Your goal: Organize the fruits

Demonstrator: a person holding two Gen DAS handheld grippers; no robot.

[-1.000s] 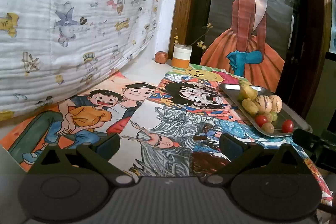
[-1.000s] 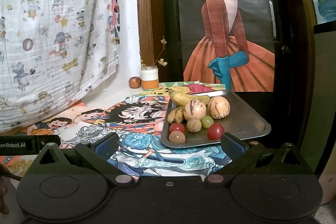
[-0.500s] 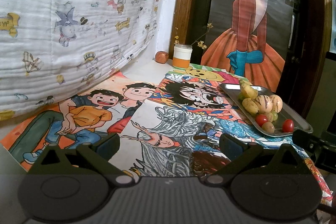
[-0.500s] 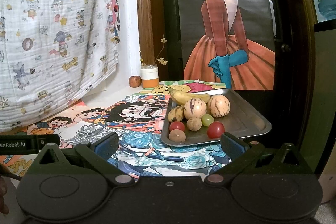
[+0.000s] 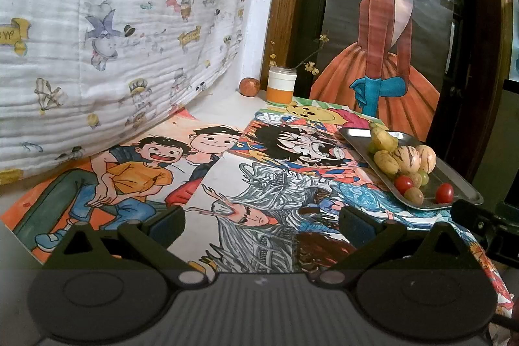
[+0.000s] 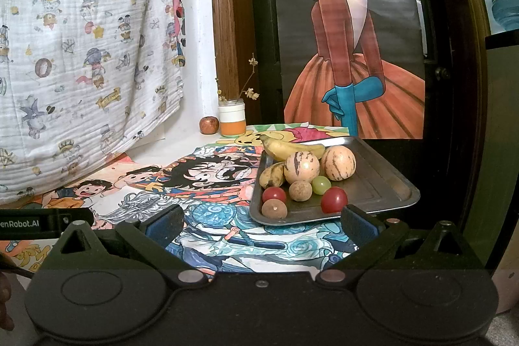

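- Left gripper (image 5: 261, 221) is sitting wide open over the cartoon posters (image 5: 259, 184) on the bench (image 5: 223, 102), holding nothing.
- Right gripper (image 6: 261, 221) is also gaping wide, nothing between its blue pads (image 6: 162, 224), just short of the near edge of the metal tray (image 6: 382, 184).
- Tray is lying on the posters at the bench's right side; fruit is crowding its left half, right half is showing bare metal.
- On the tray: a banana (image 6: 288, 148) at the back, two striped melons (image 6: 319, 164) side by side in front of it, a second small banana (image 6: 272, 174) leaning against the left melon.
- Nearer the front: a green grape (image 6: 321, 184), a tan round fruit (image 6: 300, 190), two red cherry tomatoes (image 6: 334, 199), a brown round fruit (image 6: 274, 209) at the near-left corner.
- A reddish apple (image 6: 209, 125) is sitting off the tray at the bench's back, just beside a white-and-orange jar (image 6: 232, 119) with twigs.
- The left gripper's body (image 6: 42, 222) is showing at the left edge of the right wrist view.
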